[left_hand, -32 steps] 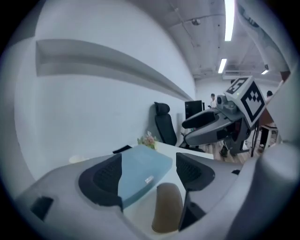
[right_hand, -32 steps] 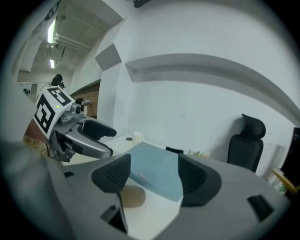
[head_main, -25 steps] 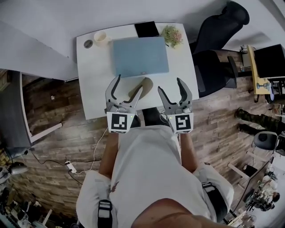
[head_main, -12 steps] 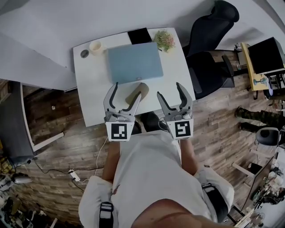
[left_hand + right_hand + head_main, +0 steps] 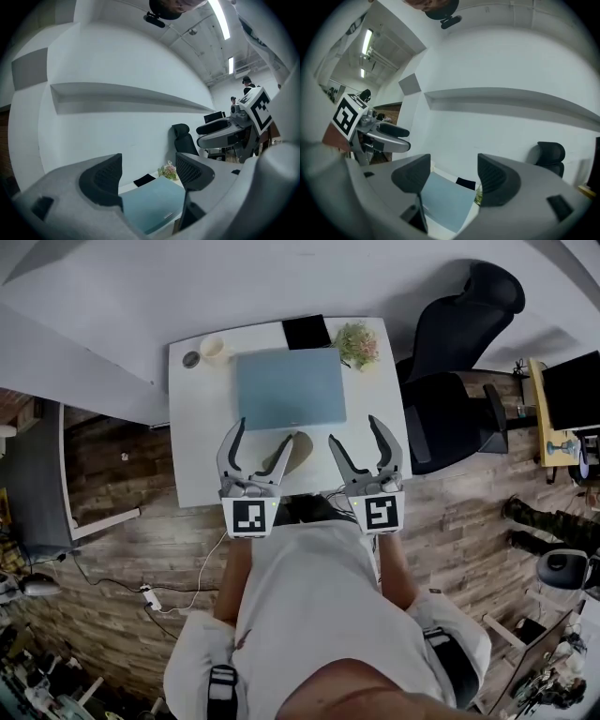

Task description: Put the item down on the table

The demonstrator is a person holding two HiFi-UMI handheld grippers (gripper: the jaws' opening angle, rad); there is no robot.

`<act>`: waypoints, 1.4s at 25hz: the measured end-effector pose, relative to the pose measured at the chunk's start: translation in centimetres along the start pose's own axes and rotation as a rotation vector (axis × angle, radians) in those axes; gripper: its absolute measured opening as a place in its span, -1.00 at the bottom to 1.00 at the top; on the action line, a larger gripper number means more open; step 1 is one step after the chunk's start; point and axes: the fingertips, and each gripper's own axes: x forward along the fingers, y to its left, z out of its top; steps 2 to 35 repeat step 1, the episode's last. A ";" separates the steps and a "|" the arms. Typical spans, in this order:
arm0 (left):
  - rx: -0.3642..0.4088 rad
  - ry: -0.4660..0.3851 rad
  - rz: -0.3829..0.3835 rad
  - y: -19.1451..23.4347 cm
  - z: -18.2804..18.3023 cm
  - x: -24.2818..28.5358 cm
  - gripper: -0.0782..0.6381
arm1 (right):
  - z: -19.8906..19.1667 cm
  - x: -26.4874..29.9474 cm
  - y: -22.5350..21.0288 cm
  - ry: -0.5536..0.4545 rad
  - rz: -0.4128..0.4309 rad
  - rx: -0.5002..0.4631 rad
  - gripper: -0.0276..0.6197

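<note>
1. I held my left hand-held gripper (image 5: pixel 265 430) and my right hand-held gripper (image 5: pixel 354 430) side by side on the near side of the laptop (image 5: pixel 289 388), over the front edge of the white tabletop (image 5: pixel 202 456). On each, the jaws stood wide apart with nothing between them; each gripper's own view showed only the laptop and the wall through the gap.
2. The tan item (image 5: pixel 304 450) lay flat on the tabletop just in front of the laptop's near edge, between my two tools. The inner jaw of the left one crossed in front of it in the head view, but I could not tell whether it touched it.
3. The laptop itself was shut, pale blue, and took up the middle of the tabletop.
4. Beyond the laptop's far edge sat a flat black thing (image 5: pixel 307 332). At its far right corner was a small plant (image 5: pixel 361 343), and off its far left corner a mug (image 5: pixel 213 347) and a small round object (image 5: pixel 191 359).
5. To the right of the laptop, off the tabletop, stood a black office chair (image 5: pixel 459 343).
6. I judged the putting-down to be as good as done, since the item rested on the tabletop and neither tool held it. The next move called only for drawing both tools back toward me without nudging the item or the laptop.
</note>
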 end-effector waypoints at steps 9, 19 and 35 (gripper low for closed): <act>0.007 0.007 0.004 -0.1 -0.1 0.6 0.20 | -0.1 0.3 -0.5 -0.004 0.005 0.000 0.04; 0.007 0.007 0.004 -0.1 -0.1 0.6 0.20 | -0.1 0.3 -0.5 -0.004 0.005 0.000 0.04; 0.007 0.007 0.004 -0.1 -0.1 0.6 0.20 | -0.1 0.3 -0.5 -0.004 0.005 0.000 0.04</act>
